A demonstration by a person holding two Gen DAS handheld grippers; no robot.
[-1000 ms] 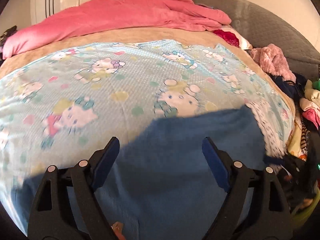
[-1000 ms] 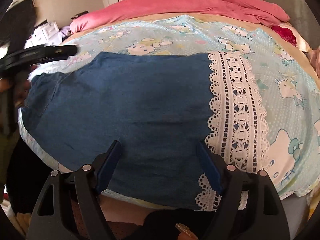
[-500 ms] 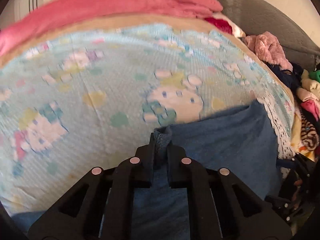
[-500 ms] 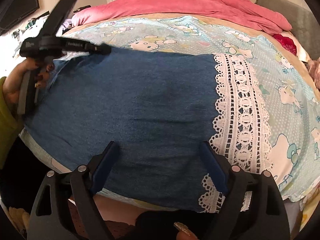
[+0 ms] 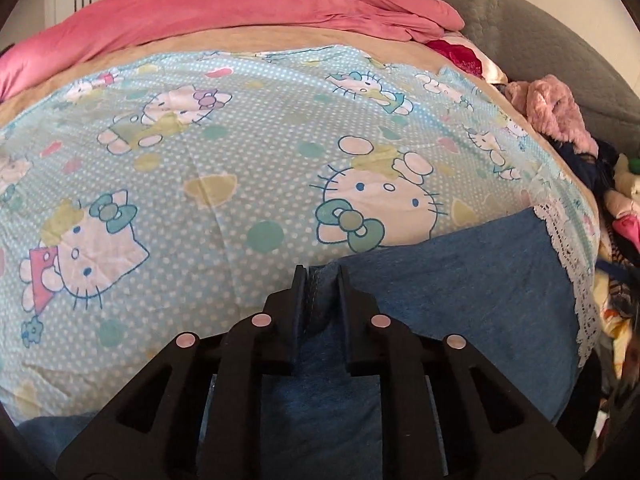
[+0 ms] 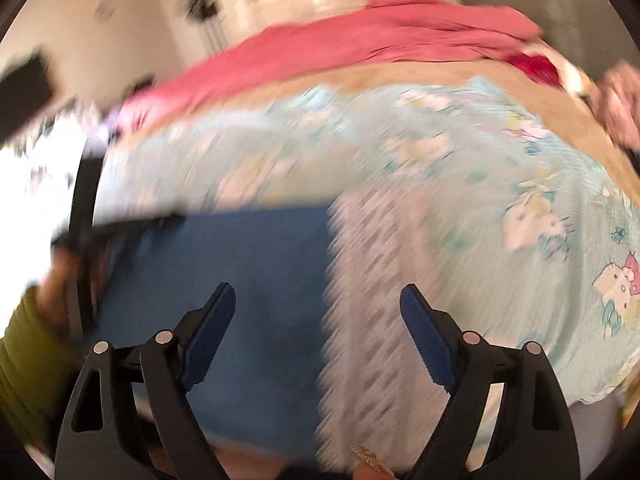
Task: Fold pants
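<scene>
Through my left wrist camera, my left gripper [image 5: 322, 276] has its two black fingers [image 5: 298, 304] drawn close together, clamped on a bunched edge of the blue denim pants [image 5: 472, 292]. The fold of denim stands up between the fingers, and the rest of the fabric spreads to the right and down under the gripper. The pants lie on the near part of a light blue cartoon-cat sheet [image 5: 240, 152], with their white lace trim [image 5: 568, 264] running along the right end, near the edge of the bed. Beyond the sheet a pink blanket [image 5: 248, 8] is heaped along the far side, a grey padded headboard [image 5: 532, 40] curves at the upper right, and a fuzzy pink garment [image 5: 556, 112] sits atop a pile of mixed clothes at the right.

Through my right wrist camera, everything is smeared by motion blur. My right gripper [image 6: 318, 300] has its blue-padded fingers [image 6: 208, 332] spread wide apart, holding nothing, above the pants [image 6: 248, 288] where denim meets the lace trim [image 6: 368, 300]. At the left edge I see my other gripper [image 6: 84, 232] as a dark blurred shape at the far-left end of the pants, with my hand and a green sleeve [image 6: 24, 360] below it. The pink blanket [image 6: 360, 40] streaks across the top beyond the sheet [image 6: 480, 168].
</scene>
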